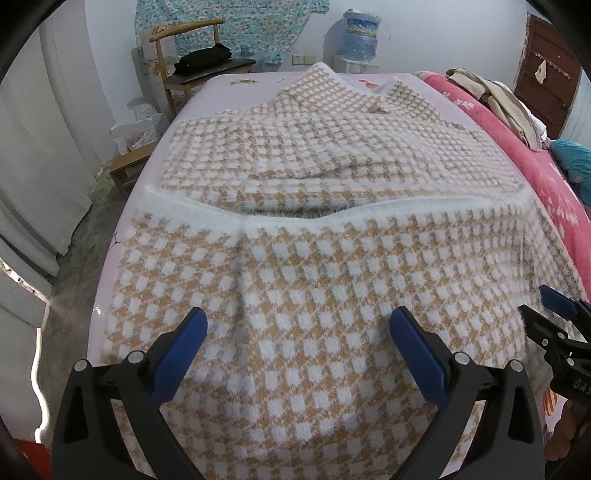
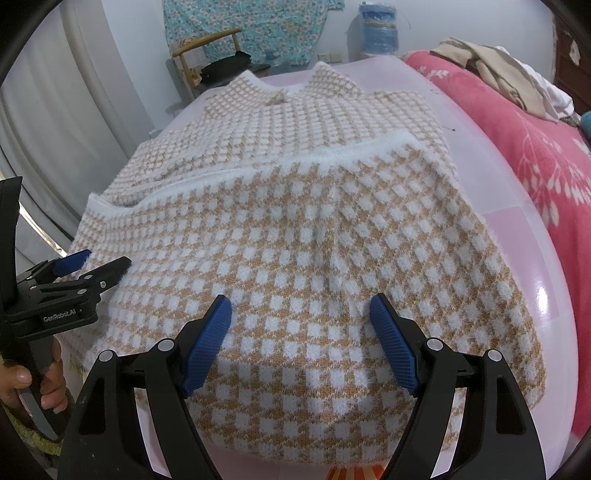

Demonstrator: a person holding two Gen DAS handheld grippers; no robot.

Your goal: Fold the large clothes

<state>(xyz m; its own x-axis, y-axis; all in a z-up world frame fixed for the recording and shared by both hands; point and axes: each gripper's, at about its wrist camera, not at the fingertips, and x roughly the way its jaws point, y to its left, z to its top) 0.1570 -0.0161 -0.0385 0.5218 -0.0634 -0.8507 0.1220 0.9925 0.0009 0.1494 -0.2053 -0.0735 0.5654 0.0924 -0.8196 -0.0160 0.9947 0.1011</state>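
Note:
A tan-and-white checked knit sweater lies flat on the pink bed sheet. Its lower half is folded up, so the fuzzy white hem runs across the middle, and the collar lies at the far end. My left gripper hovers open over the near left part of the fold, nothing between its blue pads. My right gripper stands open over the near right part, its pads apart above the knit. Each gripper shows in the other's view: the right gripper and the left gripper.
A pink floral blanket with a heap of beige clothes lies along the right side of the bed. A wooden chair with a black bag, a water jug and a dark door stand beyond. A hand holds the left gripper's handle.

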